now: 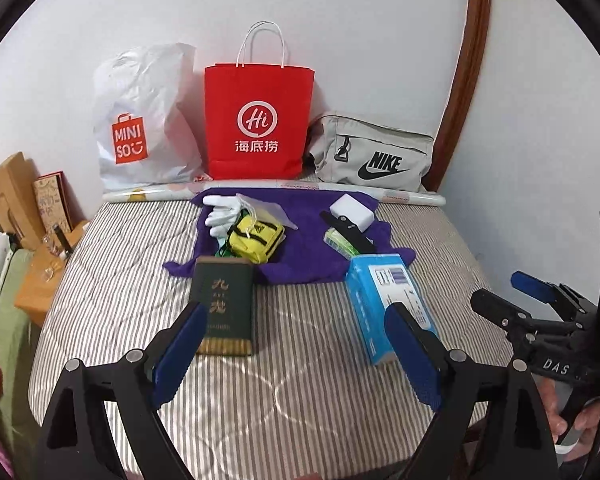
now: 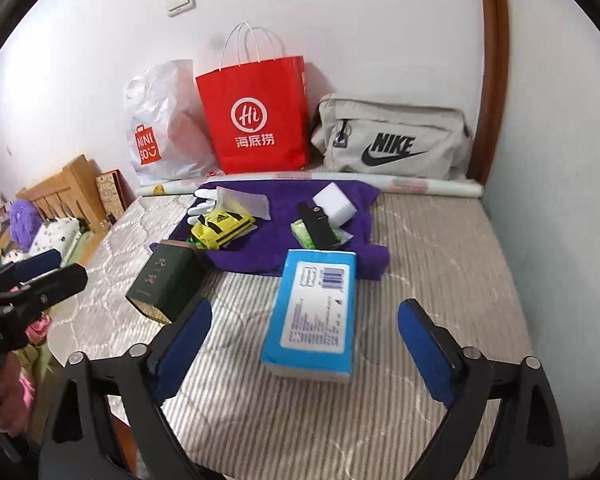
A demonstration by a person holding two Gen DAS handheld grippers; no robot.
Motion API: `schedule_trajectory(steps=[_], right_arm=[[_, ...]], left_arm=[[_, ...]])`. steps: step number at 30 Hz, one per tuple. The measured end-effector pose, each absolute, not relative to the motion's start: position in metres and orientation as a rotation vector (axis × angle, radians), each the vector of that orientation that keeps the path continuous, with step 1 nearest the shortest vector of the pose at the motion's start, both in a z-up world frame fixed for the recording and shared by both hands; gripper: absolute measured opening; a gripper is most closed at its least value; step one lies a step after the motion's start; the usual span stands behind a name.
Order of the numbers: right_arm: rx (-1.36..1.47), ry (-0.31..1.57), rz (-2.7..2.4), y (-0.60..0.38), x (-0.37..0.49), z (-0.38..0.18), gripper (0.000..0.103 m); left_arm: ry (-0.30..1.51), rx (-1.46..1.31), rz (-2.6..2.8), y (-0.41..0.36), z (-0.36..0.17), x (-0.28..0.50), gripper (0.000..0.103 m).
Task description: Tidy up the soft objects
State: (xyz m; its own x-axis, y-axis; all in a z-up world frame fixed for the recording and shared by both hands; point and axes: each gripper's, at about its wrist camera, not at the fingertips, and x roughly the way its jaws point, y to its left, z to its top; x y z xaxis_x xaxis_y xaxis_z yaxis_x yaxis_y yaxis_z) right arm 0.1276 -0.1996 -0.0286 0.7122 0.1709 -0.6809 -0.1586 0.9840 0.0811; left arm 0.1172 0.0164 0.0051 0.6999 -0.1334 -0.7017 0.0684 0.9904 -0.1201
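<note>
While nothing is gripped, both spread wide: left gripper (image 1: 292, 344) facing green box (image 1: 225, 308), right gripper (image 2: 304, 340) framing tissue pack (image 2: 314, 312); gloves (image 1: 220, 214) and pouch (image 1: 256, 238) waiting on purple towel (image 1: 308, 256) before bags, probably destinations.

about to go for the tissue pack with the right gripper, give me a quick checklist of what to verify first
1. Right gripper open: ok, fingers spread wide.
2. Lined up with blue tissue pack: ok, the pack lies between the fingers' line in the right wrist view.
3. Nothing on top of the pack: ok, though its far end touches or overlaps the purple towel.
4. Left gripper out of the way: ok, open, empty, near the green box.
5. Destination bag open: red bag cannot tell; Nike bag looks zipped, not ok.
</note>
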Motion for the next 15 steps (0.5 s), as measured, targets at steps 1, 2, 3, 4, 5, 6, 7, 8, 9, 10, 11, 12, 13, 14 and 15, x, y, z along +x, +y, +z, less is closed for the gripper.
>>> schedule_trajectory(steps=[1,2,3,4,5,6,7,8,9,10,11,12,13,14,15], right_arm=[[0.012,0.751,0.176,-0.2,0.122,-0.028,0.098],[0.01,0.742,0.179,-0.2,0.115,-0.027,0.099],[0.013,0.739,0.184,-0.2,0.111,-0.027,0.099],[0.019,0.738,0.186,-0.201,0.107,-0.027,0.099],[0.026,0.741,0.182,-0.202,0.102,-0.026,0.099],[0.029,0.739,0.178,-0.203,0.098,-0.026,0.099],[0.031,0.739,0.17,-0.203,0.095,-0.025,0.099],[0.03,0.74,0.165,-0.203,0.094,-0.025,0.099],[0.026,0.74,0.16,-0.203,0.09,-0.024,0.099],[0.023,0.736,0.161,-0.203,0.086,-0.023,0.099],[0.019,0.733,0.16,-0.202,0.083,-0.022,0.099],[0.012,0.729,0.156,-0.202,0.08,-0.022,0.099],[0.003,0.726,0.151,-0.201,0.076,-0.021,0.099],[-0.004,0.72,0.144,-0.201,0.072,-0.02,0.099],[-0.004,0.718,0.143,-0.201,0.07,-0.02,0.099]], left_arm=[[0.781,-0.084,-0.111,0.015,0.006,0.112,0.09],[0.771,-0.081,-0.107,0.013,0.006,0.107,0.09],[0.764,-0.078,-0.097,0.012,0.007,0.102,0.09],[0.759,-0.076,-0.09,0.011,0.008,0.1,0.09],[0.75,-0.073,-0.081,0.009,0.009,0.094,0.092],[0.743,-0.069,-0.081,0.008,0.009,0.092,0.094],[0.734,-0.062,-0.08,0.006,0.01,0.088,0.101],[0.716,-0.063,-0.074,0.004,0.011,0.082,0.102],[0.706,-0.07,-0.069,0.004,0.012,0.078,0.102],[0.704,-0.075,-0.067,0.003,0.012,0.075,0.102],[0.704,-0.084,-0.067,0.003,0.012,0.07,0.102],[0.704,-0.087,-0.068,0.002,0.012,0.067,0.102],[0.704,-0.09,-0.063,0.002,0.011,0.064,0.102],[0.704,-0.094,-0.055,0.002,0.011,0.061,0.102],[0.703,-0.097,-0.049,0.003,0.011,0.059,0.102]])
